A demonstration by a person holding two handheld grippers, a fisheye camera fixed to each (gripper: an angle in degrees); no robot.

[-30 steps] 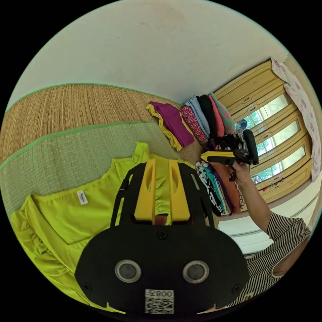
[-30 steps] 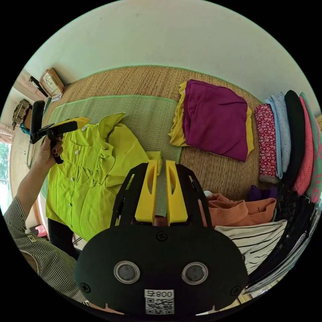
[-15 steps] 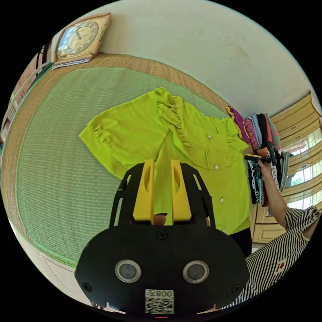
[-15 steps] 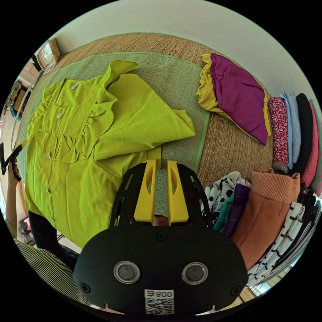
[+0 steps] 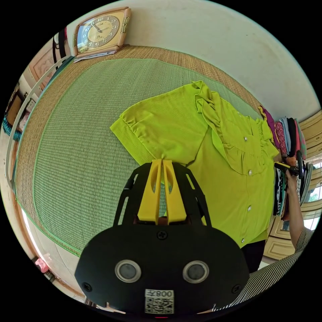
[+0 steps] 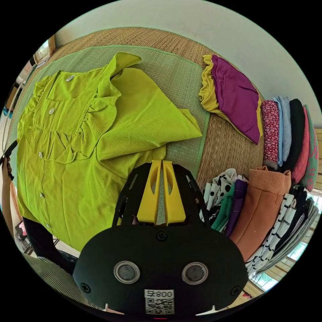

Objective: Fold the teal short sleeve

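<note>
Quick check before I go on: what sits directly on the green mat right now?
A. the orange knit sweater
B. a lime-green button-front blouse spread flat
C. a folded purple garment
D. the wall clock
B: the lime-green blouse lies spread front-up on the green mat, with the left claw pinching its sleeve edge and the right claw at the other sleeve.

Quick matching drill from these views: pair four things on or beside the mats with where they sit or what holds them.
1. lime-green blouse
2. wall clock
3. purple folded garment
4. orange knit

a. leaning on the wall
b. pinched at both underarms by the left gripper and right gripper
c. upright among stacked clothes
d. flat atop a yellow piece

Pairs: 1-b, 2-a, 3-d, 4-c
</note>
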